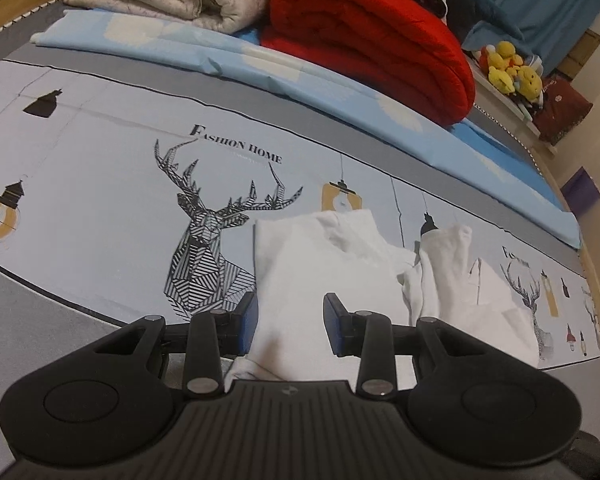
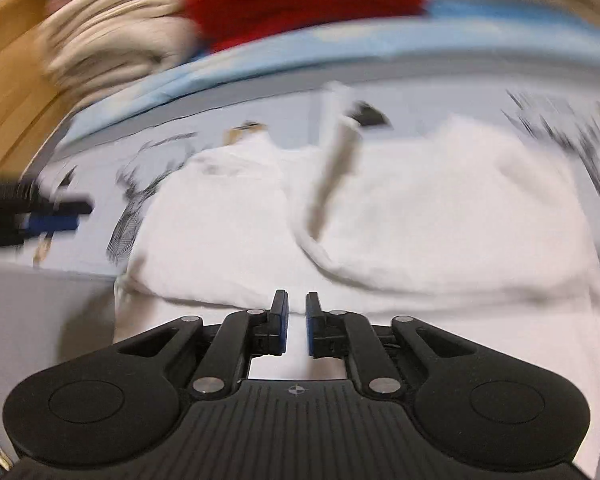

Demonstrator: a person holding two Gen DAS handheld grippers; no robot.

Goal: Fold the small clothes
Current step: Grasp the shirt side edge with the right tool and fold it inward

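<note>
Showing only leftward: yellow plush toys (image 1: 512,70) beyond red blanket (image 1: 380,40).

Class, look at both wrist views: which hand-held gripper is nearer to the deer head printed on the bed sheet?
Left. The left hand-held gripper hangs just beside the deer head print, at the white garment's edge. The right hand-held gripper is over the garment, farther from the print.

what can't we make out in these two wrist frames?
- Right wrist view: motion blur smears the white garment and bedsheet print; fold lines unreadable.
- Left wrist view: the garment's near edge is hidden behind the left gripper body.
- Left wrist view: the plush toys are too small to identify.
- Right wrist view: right gripper jaws stand slightly apart; what the bright gap shows is unclear.
</note>
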